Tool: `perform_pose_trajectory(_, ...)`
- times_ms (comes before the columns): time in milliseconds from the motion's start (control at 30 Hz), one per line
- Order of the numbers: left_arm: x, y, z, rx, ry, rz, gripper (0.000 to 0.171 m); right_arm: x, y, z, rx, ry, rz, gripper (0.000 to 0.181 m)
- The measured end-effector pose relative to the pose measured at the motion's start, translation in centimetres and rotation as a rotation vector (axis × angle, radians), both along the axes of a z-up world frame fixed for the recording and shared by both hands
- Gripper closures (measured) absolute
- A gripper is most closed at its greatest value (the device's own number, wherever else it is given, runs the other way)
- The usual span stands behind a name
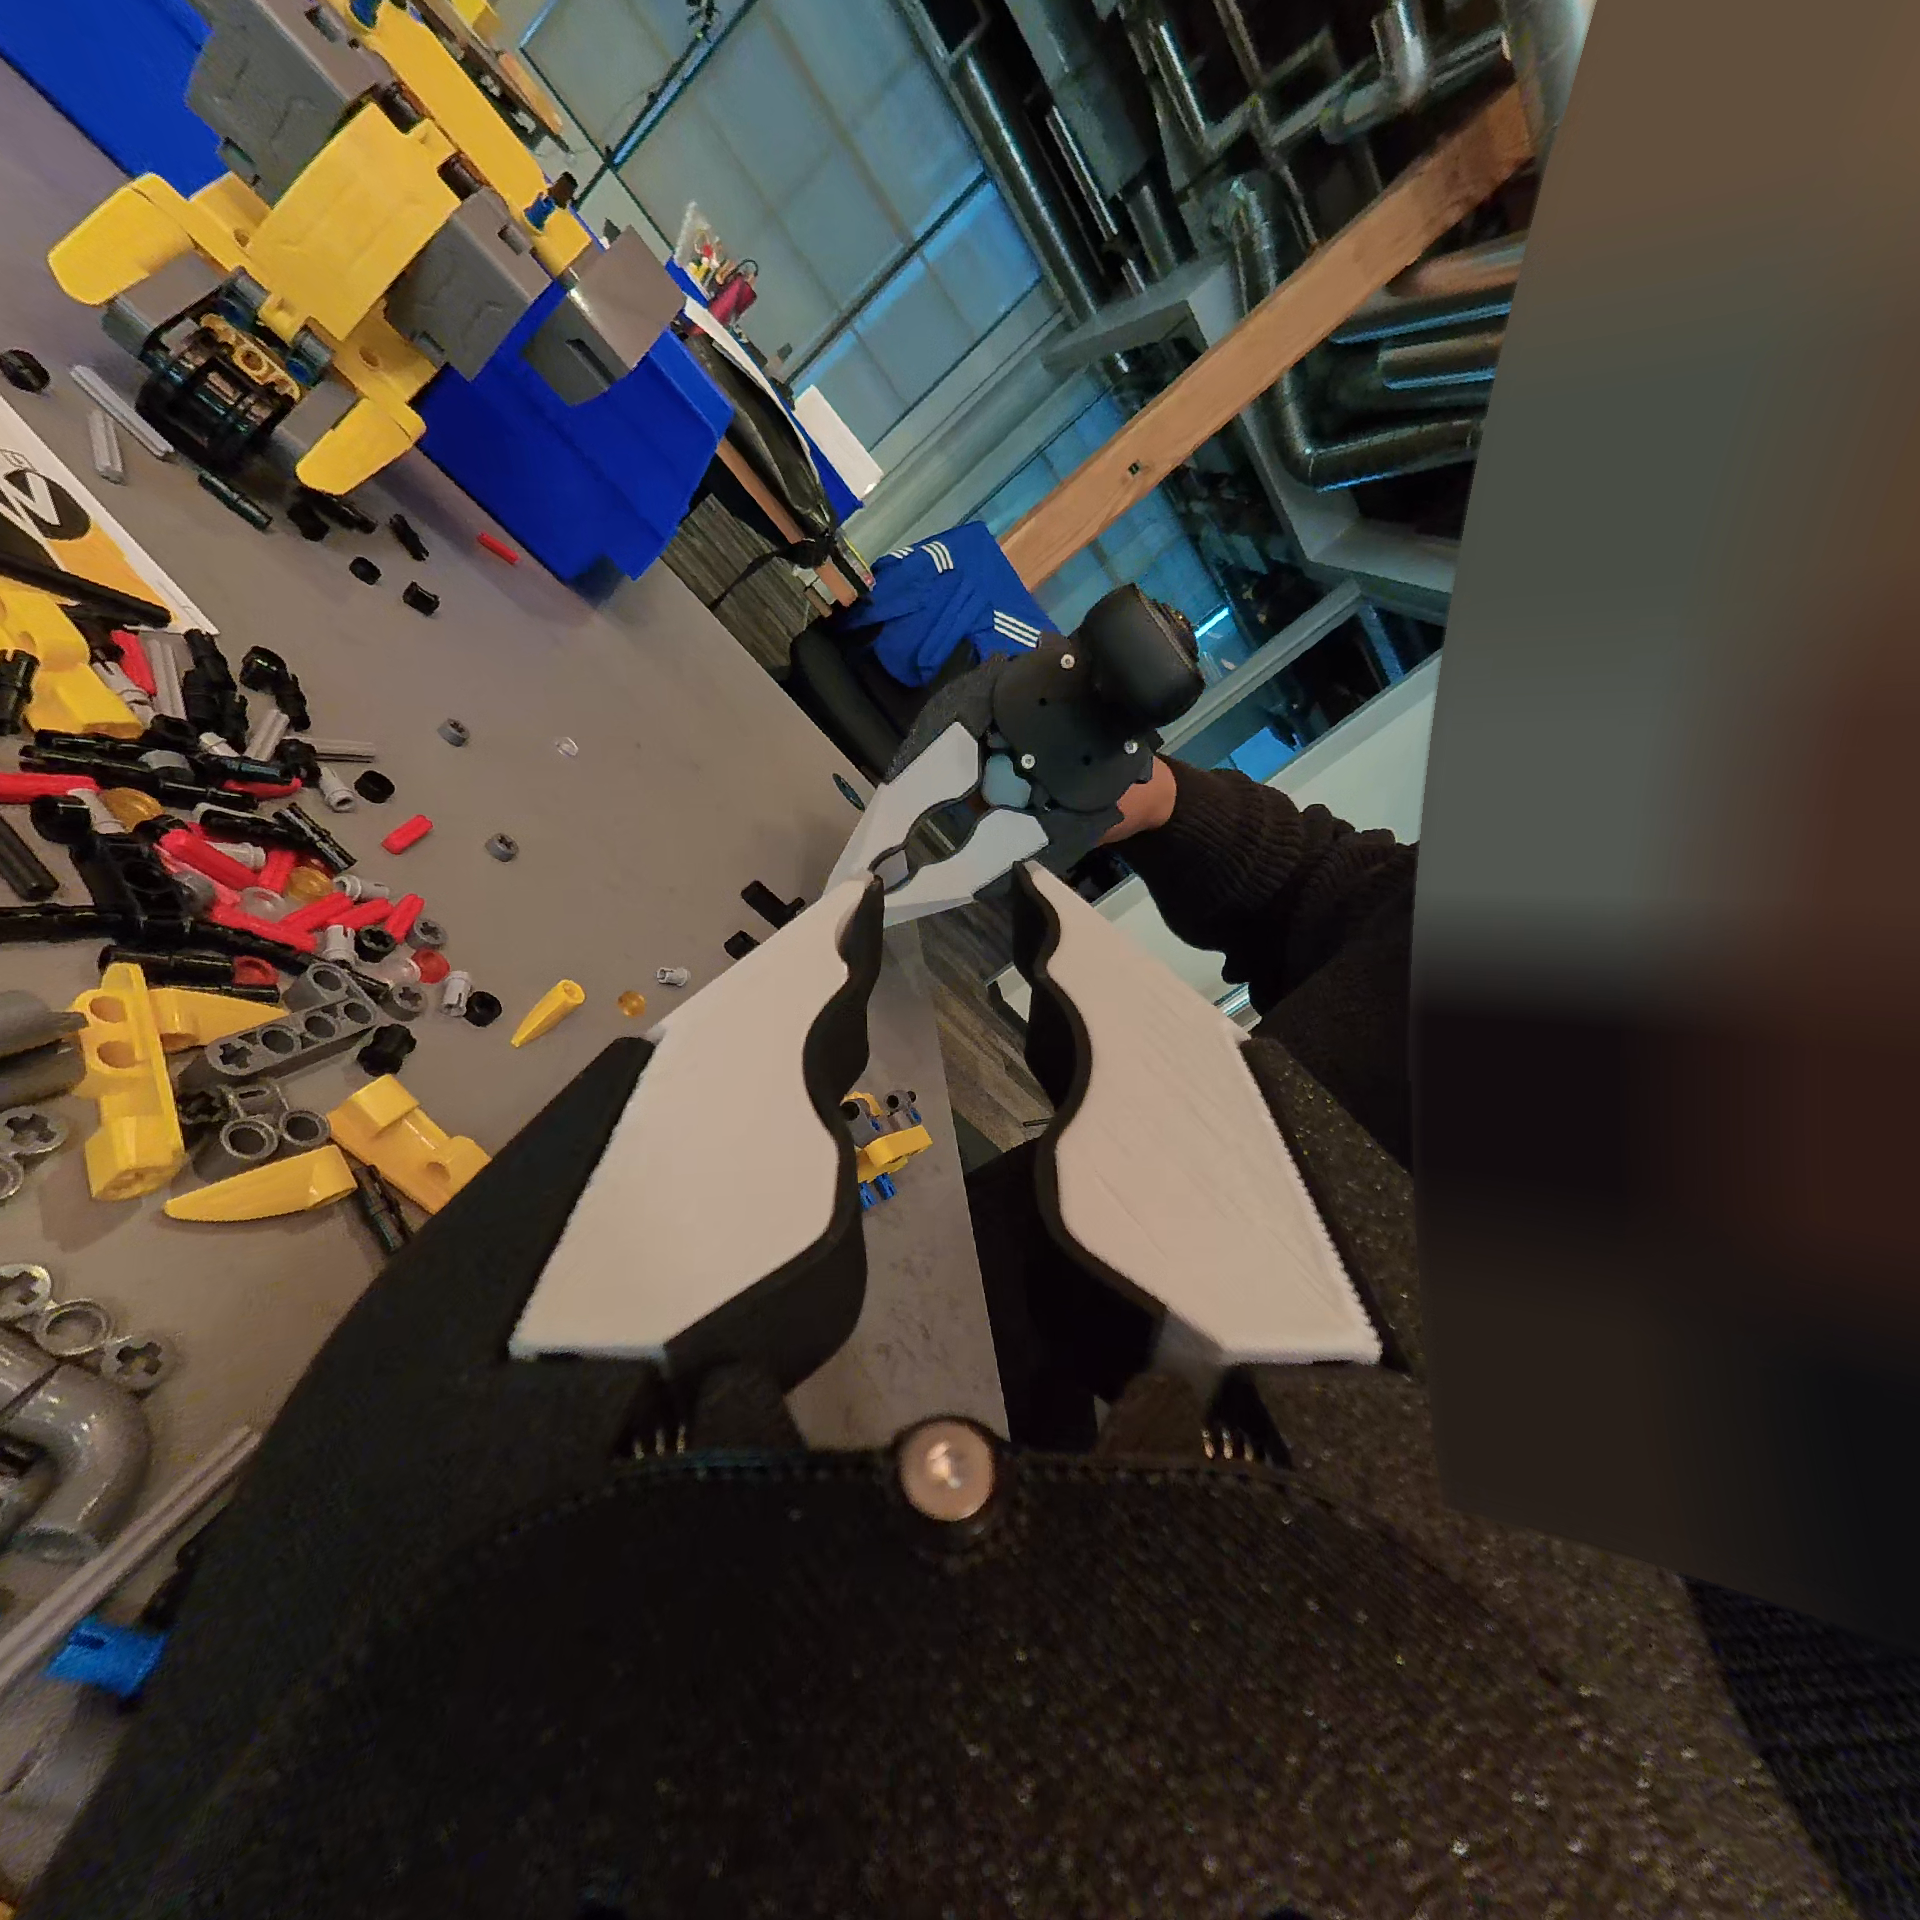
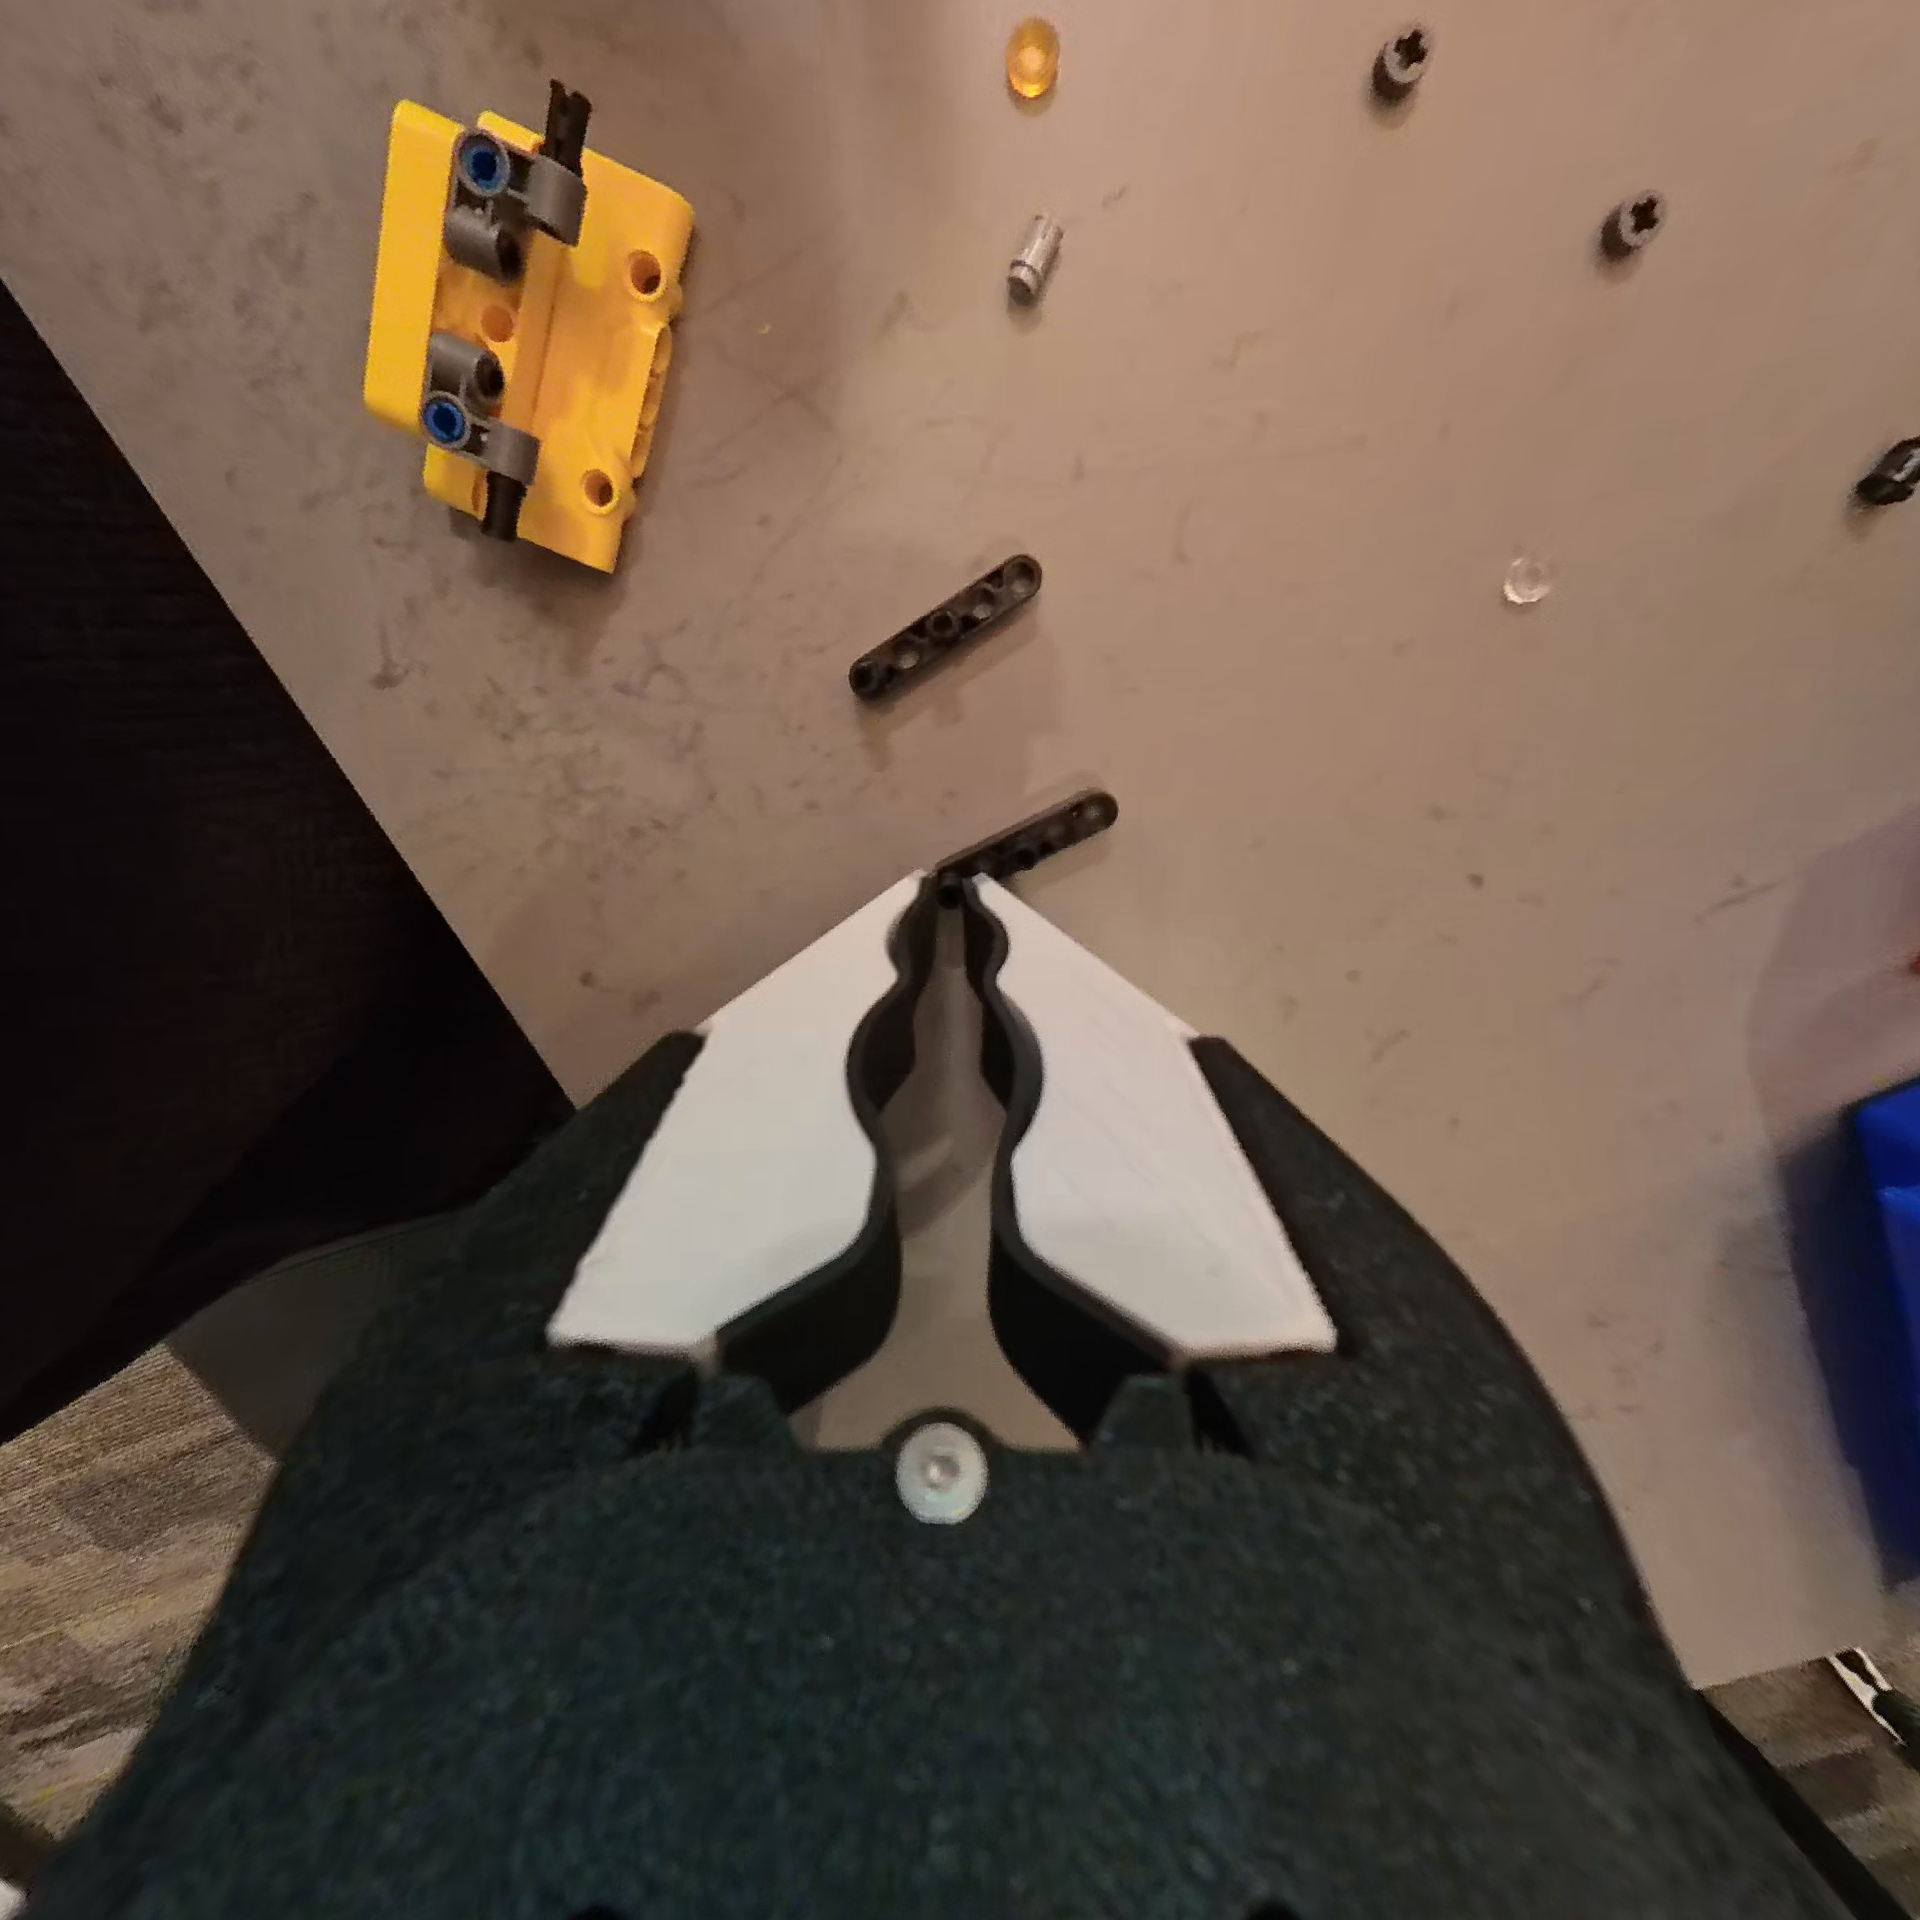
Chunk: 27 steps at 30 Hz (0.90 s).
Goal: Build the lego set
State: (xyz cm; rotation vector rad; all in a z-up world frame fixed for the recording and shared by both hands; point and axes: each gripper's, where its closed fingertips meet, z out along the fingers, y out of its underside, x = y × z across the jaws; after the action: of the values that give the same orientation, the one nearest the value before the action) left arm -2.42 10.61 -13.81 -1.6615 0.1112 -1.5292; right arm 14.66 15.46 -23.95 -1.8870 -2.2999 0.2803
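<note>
My right gripper (image 2: 951, 883) is shut on one end of a thin black beam with holes (image 2: 1039, 826), at or just above the grey table (image 2: 1299, 935). A second black beam (image 2: 945, 623) lies beyond it. A yellow panel assembly with grey connectors and blue pins (image 2: 530, 332) lies further left. My left gripper (image 1: 943, 894) is open and empty, held above the table's edge. The yellow assembly (image 1: 888, 1138) shows between its fingers. The right gripper (image 1: 914, 842), held by a hand in a black sleeve, sits just past the left fingertips.
A heap of loose black, red, grey and yellow toy parts (image 1: 208, 914) covers the table's left side. A large yellow and grey model (image 1: 343, 239) rests against a blue bin (image 1: 582, 457). Small pins and studs (image 2: 1034, 255) are scattered about. Another blue bin (image 2: 1870, 1299) stands at right. The grippers' ends are close to 20 cm from one another.
</note>
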Motion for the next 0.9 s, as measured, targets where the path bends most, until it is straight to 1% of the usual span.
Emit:
perform_pose_trajectory(133, 0.0, 0.0, 0.0, -0.001, 0.0, -0.001, 0.149, -0.2, -0.1, 0.0, -0.007, 0.012, -0.001, 0.178)
perform_pose_trajectory(333, 0.1, 0.0, -0.1, -0.002, 0.003, -0.002, 0.149, -0.3, -0.2, -0.2, -0.074, -0.001, -0.086, 0.179)
perform_pose_trajectory(567, -0.1, 0.0, 0.0, 0.005, 0.004, 0.009, 0.148, -1.4, 0.1, -0.4, -0.001, 0.066, -0.008, 0.177)
perform_pose_trajectory(600, -0.1, 0.1, 0.0, 0.006, 0.004, 0.01, 0.147, -1.6, 0.2, -0.5, 0.012, 0.077, -0.001, 0.173)
perform_pose_trajectory(633, -0.1, 0.1, 0.0, 0.007, 0.005, 0.012, 0.147, -1.9, 0.2, -0.4, 0.022, 0.09, 0.004, 0.166)
perform_pose_trajectory(700, -0.1, 0.1, 0.0, 0.009, 0.011, 0.016, 0.147, -1.9, 0.0, -0.1, 0.021, 0.109, 0.013, 0.157)
perform_pose_trajectory(800, -0.1, 0.1, -0.1, 0.008, 0.015, 0.017, 0.146, -1.9, -0.1, 1.0, 0.004, 0.17, -0.002, 0.157)
perform_pose_trajectory(900, 0.2, 0.1, -0.2, 0.008, 0.023, 0.007, 0.145, -1.8, 0.1, 2.3, -0.009, 0.272, -0.051, 0.157)
